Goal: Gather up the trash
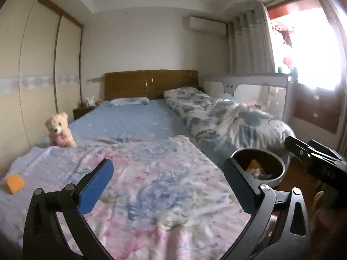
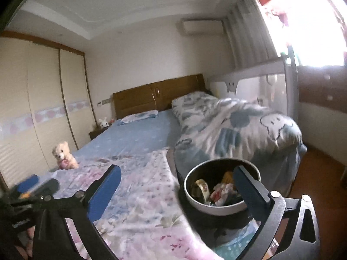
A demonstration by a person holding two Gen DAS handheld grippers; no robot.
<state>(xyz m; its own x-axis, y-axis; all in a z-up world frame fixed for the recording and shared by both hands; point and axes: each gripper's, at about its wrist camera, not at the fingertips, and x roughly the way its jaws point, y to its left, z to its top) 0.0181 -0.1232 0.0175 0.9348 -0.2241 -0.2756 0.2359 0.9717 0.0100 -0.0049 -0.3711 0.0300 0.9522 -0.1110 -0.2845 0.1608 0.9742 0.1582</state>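
Bedroom scene, both grippers held above the foot of the bed (image 1: 134,121). Left gripper (image 1: 168,182) has its blue-padded jaws spread wide with nothing between them, hovering over the pink floral blanket (image 1: 151,184). Right gripper (image 2: 176,189) likewise has jaws wide apart and empty; its right finger overlaps the rim of the trash bin (image 2: 219,205) in the right wrist view, contact cannot be told. Trash bin is round, dark inside with a light rim, and stands at the right side of the bed's foot, just beside the blanket edge; the left wrist view shows it too (image 1: 275,179). Inside the bin lie crumpled wrappers (image 2: 221,191) and a yellow-orange piece (image 2: 227,176). Orange block (image 1: 14,183) lies on the blanket at its far left edge, well apart from the bin and from both grippers. Teddy bear (image 1: 59,131) sits upright on the left side of the bed, past the blanket. Blue sheet covers the mattress further back, with a rumpled grey-and-white duvet (image 1: 227,121) heaped along the right side. Wooden headboard (image 1: 149,84) stands against the far wall, wardrobe (image 1: 32,69) runs along the left, bright window (image 1: 310,49) at right.
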